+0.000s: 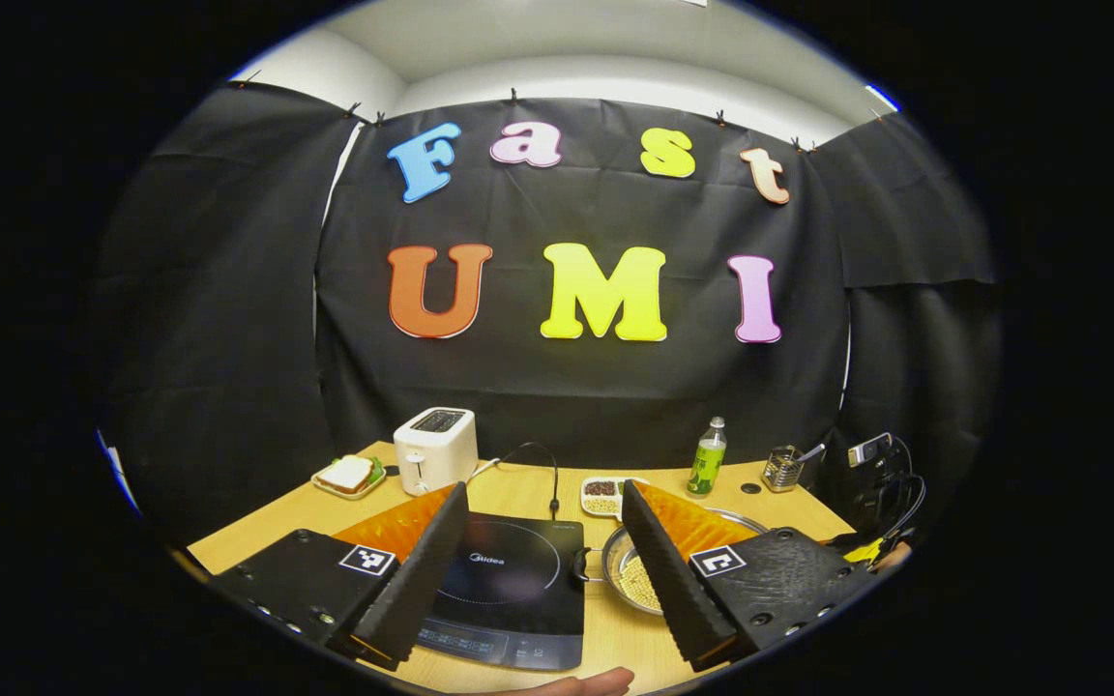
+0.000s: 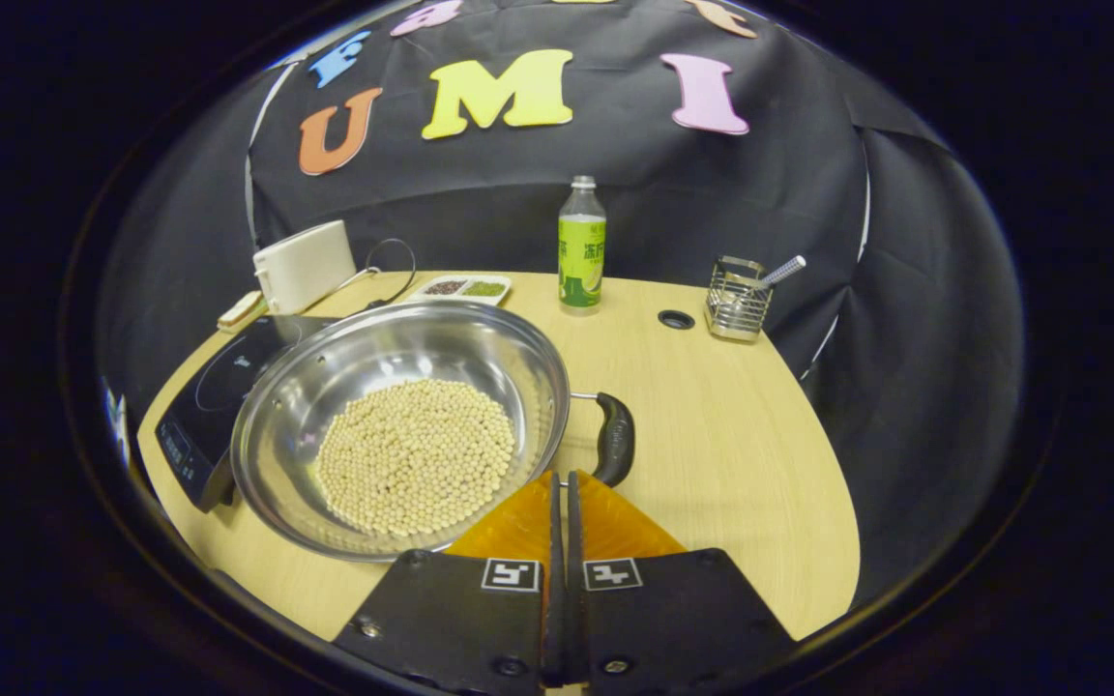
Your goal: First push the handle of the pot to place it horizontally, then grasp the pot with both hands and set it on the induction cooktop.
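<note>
On the wooden table (image 2: pixel 712 435) I see the pot (image 2: pixel 393 425), a wide steel pan with pale round beans (image 2: pixel 417 454) in the bottom, sitting just beside the induction cooktop (image 1: pixel 509 590), not on it. From the right gripper view its rim overlaps the cooktop's near edge; I can't tell if they touch. One black pot handle (image 2: pixel 615 440) sticks out on the pot's right side in that view. My right gripper (image 2: pixel 562 488) has its fingers pressed together with nothing between them, tips close to that handle, apparently just short of contact.

My left gripper (image 1: pixel 542 503) has its fingers spread wide, hanging above the table with the cooktop between them. In the left gripper view the pot sits partly behind the finger on the right of that view, with its other handle (image 1: pixel 584 564) facing the cooktop. A fingertip (image 1: pixel 586 682) shows at the bottom edge.

Along the back: white toaster (image 1: pixel 435 448), sandwich on a small tray (image 1: pixel 349 476), divided dish of grains (image 1: pixel 603 496), green bottle (image 2: pixel 581 246), wire utensil holder (image 2: pixel 736 300).
</note>
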